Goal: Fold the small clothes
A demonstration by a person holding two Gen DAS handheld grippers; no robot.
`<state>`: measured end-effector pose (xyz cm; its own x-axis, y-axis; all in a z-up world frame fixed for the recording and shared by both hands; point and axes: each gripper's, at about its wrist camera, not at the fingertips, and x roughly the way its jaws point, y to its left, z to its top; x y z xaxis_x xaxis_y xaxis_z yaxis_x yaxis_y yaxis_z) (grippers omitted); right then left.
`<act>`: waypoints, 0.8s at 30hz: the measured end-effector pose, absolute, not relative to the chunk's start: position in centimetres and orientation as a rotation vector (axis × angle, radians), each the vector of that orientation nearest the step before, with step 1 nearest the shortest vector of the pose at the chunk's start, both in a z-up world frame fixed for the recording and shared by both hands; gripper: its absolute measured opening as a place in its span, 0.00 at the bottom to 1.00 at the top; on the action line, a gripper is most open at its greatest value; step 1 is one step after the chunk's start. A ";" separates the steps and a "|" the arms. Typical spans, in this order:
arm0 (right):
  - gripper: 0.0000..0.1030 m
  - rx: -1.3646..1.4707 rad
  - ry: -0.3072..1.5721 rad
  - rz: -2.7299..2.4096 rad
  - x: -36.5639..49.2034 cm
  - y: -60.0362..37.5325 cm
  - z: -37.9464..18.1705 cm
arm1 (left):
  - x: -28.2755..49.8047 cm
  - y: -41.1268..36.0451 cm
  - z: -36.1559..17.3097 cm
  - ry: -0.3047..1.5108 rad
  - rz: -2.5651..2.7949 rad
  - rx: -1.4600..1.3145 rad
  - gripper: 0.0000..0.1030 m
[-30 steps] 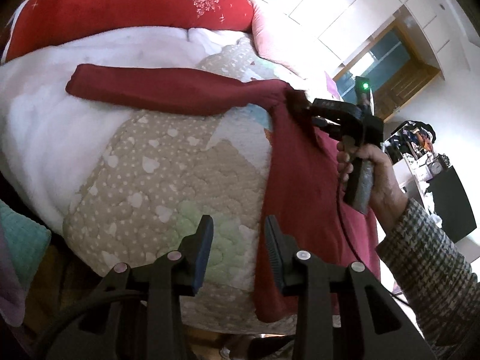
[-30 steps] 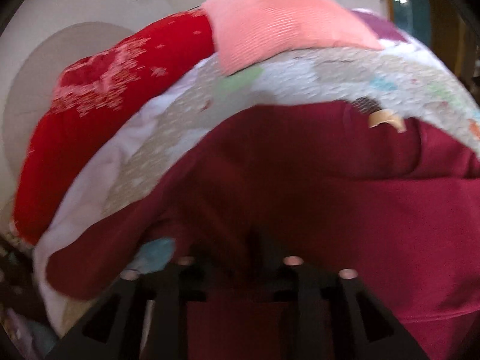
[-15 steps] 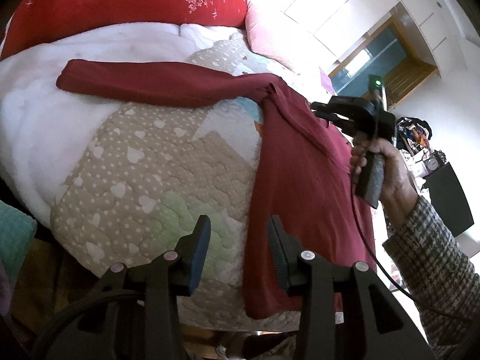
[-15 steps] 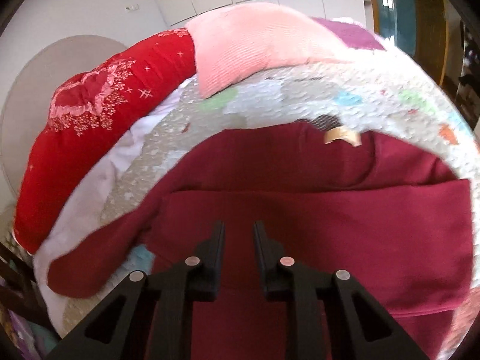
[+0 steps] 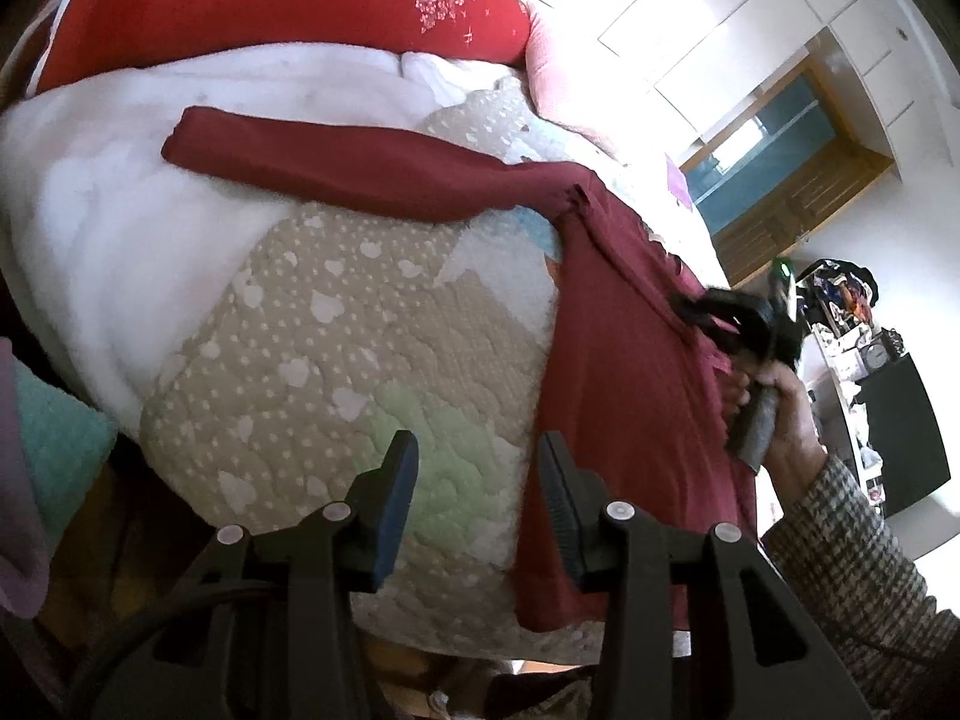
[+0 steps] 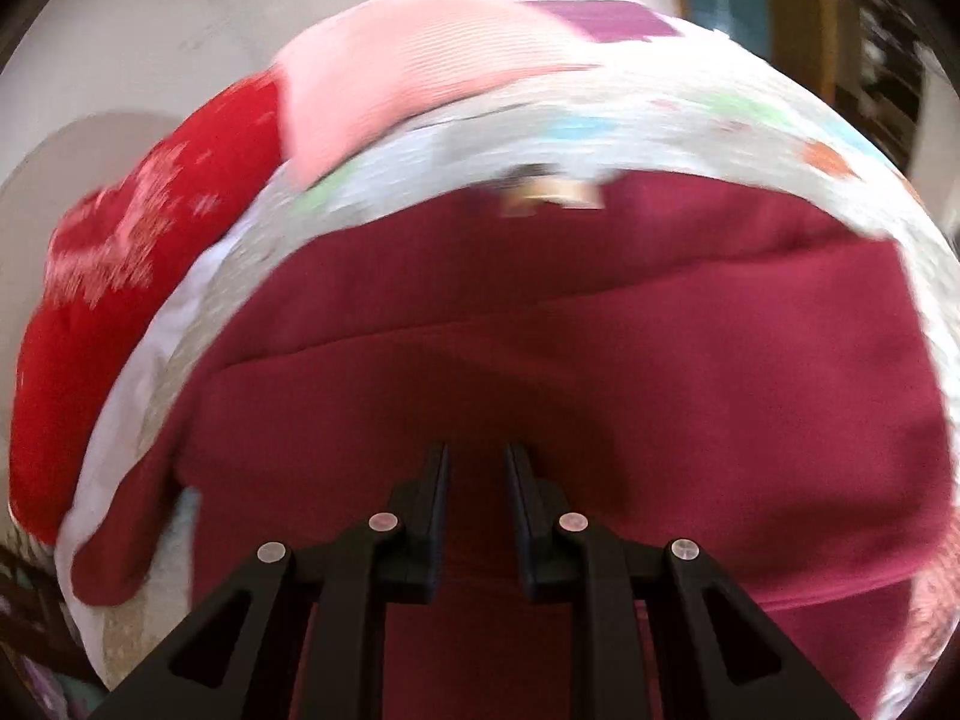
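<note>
Dark red top lies flat on the bed, one sleeve stretched sideways, likely spread for folding. Left gripper hovers released beside the hem; right gripper over the body, jaws parted, holding nothing.

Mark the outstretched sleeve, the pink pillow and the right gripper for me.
outstretched sleeve (image 5: 336,165): left wrist view, mid-length of it.
pink pillow (image 6: 408,78): right wrist view, its top face.
right gripper (image 6: 476,456): right wrist view, between its fingertips.

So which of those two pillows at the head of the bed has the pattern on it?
The bright red pillow, which carries pale pink embroidery. The ribbed pink pillow beside it is plain.
</note>
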<state>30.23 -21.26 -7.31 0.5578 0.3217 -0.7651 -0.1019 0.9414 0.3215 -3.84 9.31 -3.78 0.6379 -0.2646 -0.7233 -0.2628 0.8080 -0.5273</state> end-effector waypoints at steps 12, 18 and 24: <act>0.23 0.403 0.914 0.024 26.7 -32.8 -6.0 | -5.5 8.9 -3.3 0.883 0.041 -0.650 0.49; 0.31 0.233 0.914 0.266 24.5 -23.3 -2.7 | -6.1 9.2 -4.1 0.897 0.037 -0.659 0.50; 0.48 -0.042 0.936 0.614 21.3 -7.6 -1.5 | -7.5 10.2 -5.2 0.907 0.038 -0.674 0.51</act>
